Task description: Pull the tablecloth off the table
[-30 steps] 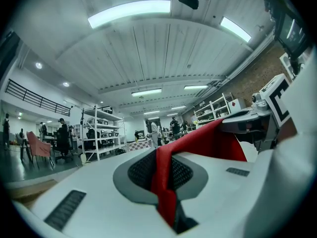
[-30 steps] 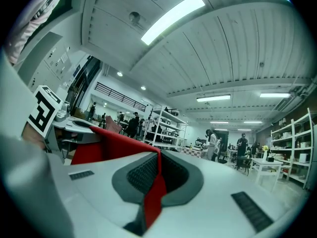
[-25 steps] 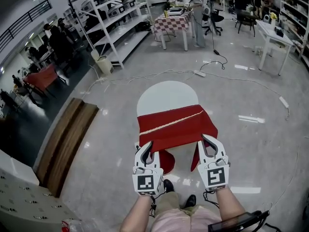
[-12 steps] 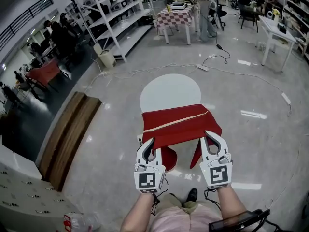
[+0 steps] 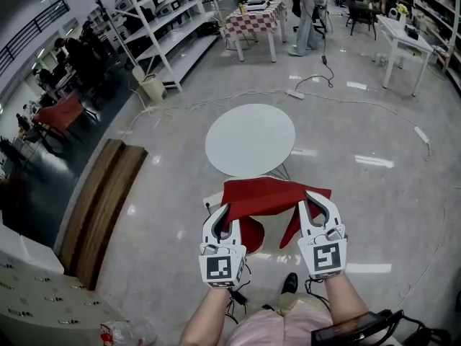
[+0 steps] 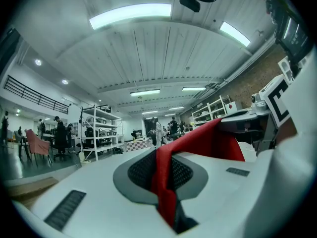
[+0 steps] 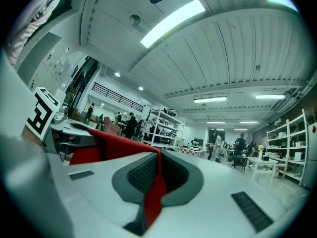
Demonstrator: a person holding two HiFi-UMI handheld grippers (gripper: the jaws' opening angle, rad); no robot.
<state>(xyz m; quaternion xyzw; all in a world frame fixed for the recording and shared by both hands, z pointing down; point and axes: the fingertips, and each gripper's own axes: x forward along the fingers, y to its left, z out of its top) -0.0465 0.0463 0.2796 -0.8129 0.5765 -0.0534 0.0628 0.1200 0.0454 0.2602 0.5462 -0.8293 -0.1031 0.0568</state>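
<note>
Round table [image 5: 250, 139] head-view only; gripper views show pinched tablecloth [image 6: 163, 182].

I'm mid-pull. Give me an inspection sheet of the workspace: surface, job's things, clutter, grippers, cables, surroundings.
Surface: round white table, top bare in the head view.
Job's things: red tablecloth hangs between the two grippers, just off the table's near rim; whether it touches the rim cannot be told.
Clutter: nothing seen on the table.
Grippers: left hand-held gripper and right hand-held gripper are each shut on a fold of the tablecloth.
Cables: white cable and power strip lie on the floor beyond the table.
Surroundings: wooden boards on the floor at left; shelving; checkered table; people far off.
</note>
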